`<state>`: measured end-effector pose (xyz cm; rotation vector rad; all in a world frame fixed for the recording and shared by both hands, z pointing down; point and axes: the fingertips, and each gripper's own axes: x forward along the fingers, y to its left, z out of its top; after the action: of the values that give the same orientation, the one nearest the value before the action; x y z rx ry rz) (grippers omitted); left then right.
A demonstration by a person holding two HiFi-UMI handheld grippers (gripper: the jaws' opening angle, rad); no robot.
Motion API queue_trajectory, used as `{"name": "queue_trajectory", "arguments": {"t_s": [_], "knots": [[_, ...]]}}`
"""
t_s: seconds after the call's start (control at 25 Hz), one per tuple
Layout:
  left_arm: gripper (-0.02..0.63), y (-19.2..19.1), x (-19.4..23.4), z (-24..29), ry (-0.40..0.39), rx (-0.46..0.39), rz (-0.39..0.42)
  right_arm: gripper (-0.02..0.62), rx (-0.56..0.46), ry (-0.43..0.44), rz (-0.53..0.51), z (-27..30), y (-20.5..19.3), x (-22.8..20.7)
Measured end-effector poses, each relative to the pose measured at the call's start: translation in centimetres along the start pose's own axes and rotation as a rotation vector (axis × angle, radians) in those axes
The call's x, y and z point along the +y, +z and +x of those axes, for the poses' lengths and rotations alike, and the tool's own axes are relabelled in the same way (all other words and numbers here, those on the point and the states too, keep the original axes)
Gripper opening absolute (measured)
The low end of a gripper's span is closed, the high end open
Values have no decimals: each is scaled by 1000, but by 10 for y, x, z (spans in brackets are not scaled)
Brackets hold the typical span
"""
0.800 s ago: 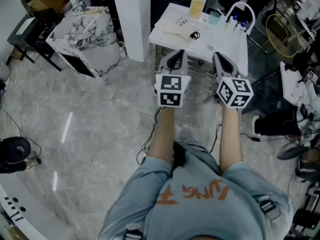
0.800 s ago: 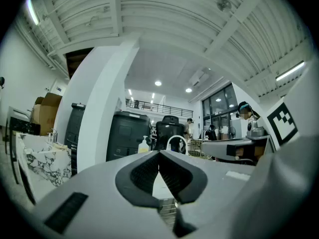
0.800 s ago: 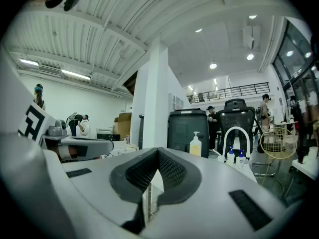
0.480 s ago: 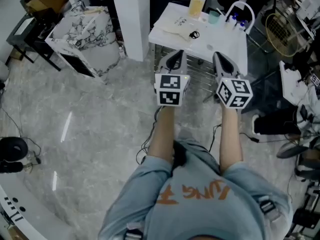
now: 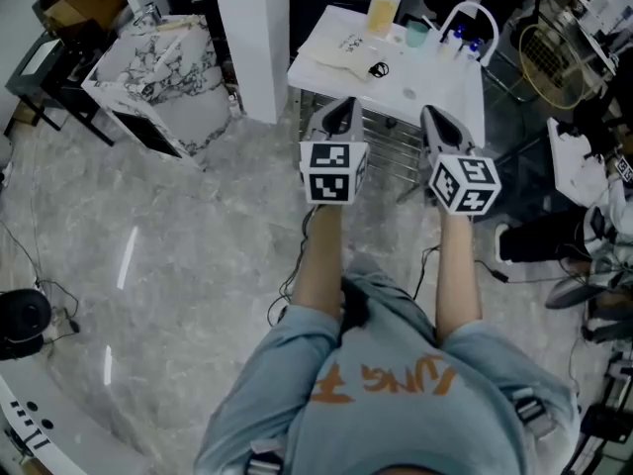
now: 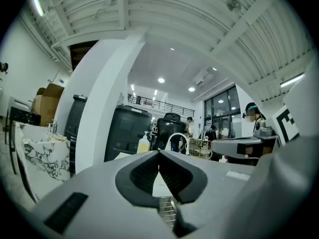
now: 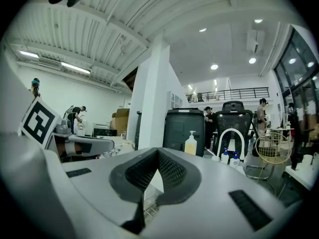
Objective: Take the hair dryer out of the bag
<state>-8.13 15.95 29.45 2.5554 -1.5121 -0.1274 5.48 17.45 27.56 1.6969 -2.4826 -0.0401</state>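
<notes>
Our left tongs and right tongs are closed, empty; ahead, we reckon the limp bag wants pinching at an edge.

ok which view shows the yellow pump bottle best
The right gripper view: the pump bottle stands side-on, pump and yellow body clear above the right hand-held gripper. The head view shows it small, from above, on the table. The left gripper view shows it small, its base hidden by the left hand-held gripper.
</notes>
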Motion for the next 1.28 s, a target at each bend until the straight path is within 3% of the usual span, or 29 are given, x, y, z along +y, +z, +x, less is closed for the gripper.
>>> {"name": "queue_trajectory", "arguments": {"t_s": [0.28,0.72,1.12,1.28], "knots": [[3,2,-3,15,-19,-8,-27,-3,-27,-56,-7,-4,12,-24],[3,24,17,38,0,-65,-33,-3,-58,-30,-42,20,28,-35],[3,-13,44,78,11,56,14,-3,-39,29,25,86,3,-34],[3,-31,70,98,38,90,-25,-3,-3,32,54,113,-21,-48]]}}
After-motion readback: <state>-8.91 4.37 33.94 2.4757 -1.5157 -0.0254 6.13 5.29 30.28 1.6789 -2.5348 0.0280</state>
